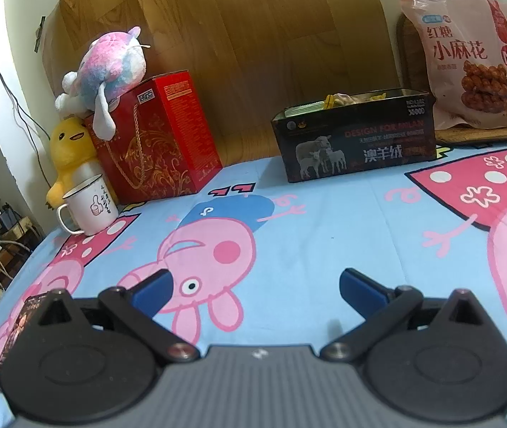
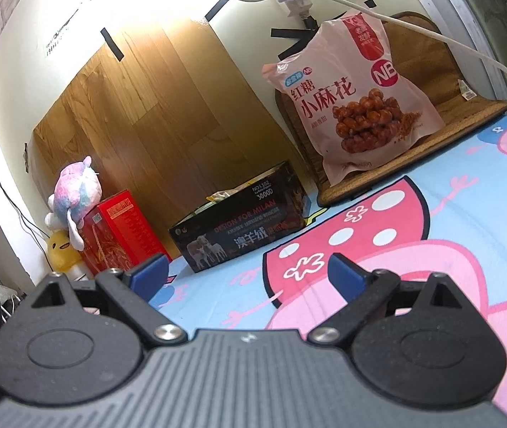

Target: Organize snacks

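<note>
A black open-topped box (image 1: 355,139) with sheep printed on its side stands at the back of the cartoon-pig sheet, with several small snack packets showing over its rim; it also shows in the right wrist view (image 2: 242,221). A big pink snack bag (image 1: 467,57) stands upright to the right of the box on a brown mat; it also shows in the right wrist view (image 2: 353,96). My left gripper (image 1: 253,289) is open and empty, low over the sheet, well short of the box. My right gripper (image 2: 246,274) is open and empty, also short of the box.
A red gift box (image 1: 157,135) stands at the back left with a pink-blue plush (image 1: 107,71) on top and a yellow plush (image 1: 69,157) beside it. A white enamel mug (image 1: 89,205) stands in front. A small dark packet (image 1: 25,317) lies by the left edge. A white cable (image 2: 431,32) hangs over the bag.
</note>
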